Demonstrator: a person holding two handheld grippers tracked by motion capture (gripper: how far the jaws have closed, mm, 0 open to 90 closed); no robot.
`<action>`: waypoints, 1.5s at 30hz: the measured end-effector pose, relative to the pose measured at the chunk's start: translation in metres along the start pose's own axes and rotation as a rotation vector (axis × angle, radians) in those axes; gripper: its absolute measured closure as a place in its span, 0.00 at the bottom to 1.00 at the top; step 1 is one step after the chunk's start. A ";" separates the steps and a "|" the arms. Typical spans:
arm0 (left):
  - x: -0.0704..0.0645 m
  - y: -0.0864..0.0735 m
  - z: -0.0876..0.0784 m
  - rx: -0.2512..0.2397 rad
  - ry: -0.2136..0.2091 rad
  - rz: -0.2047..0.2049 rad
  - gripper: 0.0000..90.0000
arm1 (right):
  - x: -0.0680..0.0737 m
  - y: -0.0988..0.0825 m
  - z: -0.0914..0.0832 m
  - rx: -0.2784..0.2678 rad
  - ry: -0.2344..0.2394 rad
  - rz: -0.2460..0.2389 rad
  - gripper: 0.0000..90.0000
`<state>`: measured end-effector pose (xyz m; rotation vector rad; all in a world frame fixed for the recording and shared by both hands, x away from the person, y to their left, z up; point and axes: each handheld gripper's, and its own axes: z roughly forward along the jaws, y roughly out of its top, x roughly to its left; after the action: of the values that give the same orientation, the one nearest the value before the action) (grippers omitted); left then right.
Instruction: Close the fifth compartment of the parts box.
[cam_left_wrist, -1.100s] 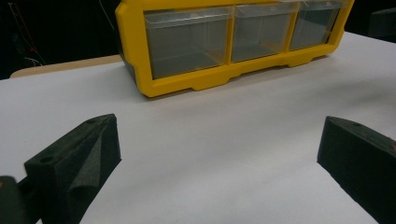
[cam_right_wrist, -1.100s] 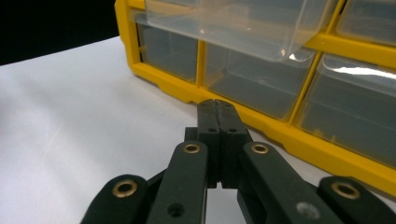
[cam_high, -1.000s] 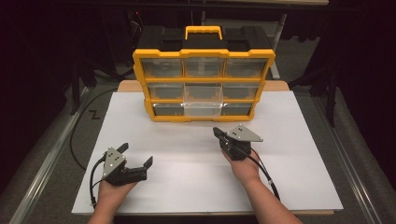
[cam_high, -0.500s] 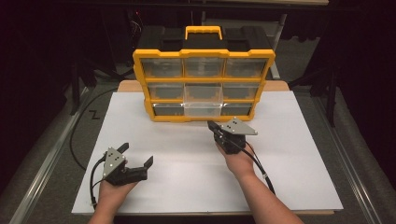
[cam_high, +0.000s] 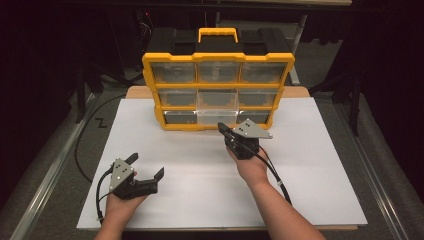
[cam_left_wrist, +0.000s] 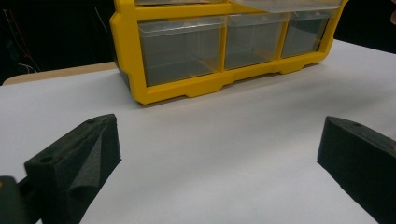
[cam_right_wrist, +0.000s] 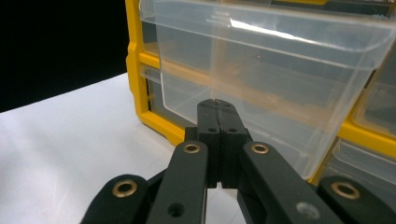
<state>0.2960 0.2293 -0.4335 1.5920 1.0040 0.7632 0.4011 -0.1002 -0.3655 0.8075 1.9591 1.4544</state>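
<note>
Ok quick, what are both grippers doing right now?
Left gripper: open, holding nothing.
Right gripper: shut, empty, at the pulled-out clear drawer.

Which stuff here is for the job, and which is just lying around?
For the job:
- yellow drawer box
- clear drawer, pulled out partway
- right gripper, jaws shut, at that drawer
- left gripper, jaws open, waiting

Just around:
- white board
- black cable beside it

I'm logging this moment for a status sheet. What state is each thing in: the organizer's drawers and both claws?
Bottom-middle drawer: pulled partway out of the yellow organizer, looks empty.
Other drawers: pushed in.
Right claw: shut, empty, tip at the pulled-out drawer's front; contact can't be told.
Left claw: open, holding nothing, low over the white tabletop.
</note>
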 end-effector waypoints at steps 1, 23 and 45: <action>0.000 0.000 0.000 -0.002 0.000 0.002 0.00 | 0.000 0.001 0.001 -0.001 -0.001 -0.001 1.00; 0.000 0.001 0.001 -0.006 -0.005 0.010 0.00 | -0.003 0.021 0.002 -0.035 -0.037 -0.007 1.00; 0.000 0.002 0.000 -0.009 -0.008 0.010 0.00 | -0.006 0.030 0.008 -0.029 -0.063 -0.010 1.00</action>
<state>0.2969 0.2294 -0.4321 1.5919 0.9858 0.7666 0.4153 -0.0925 -0.3381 0.8200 1.8890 1.4312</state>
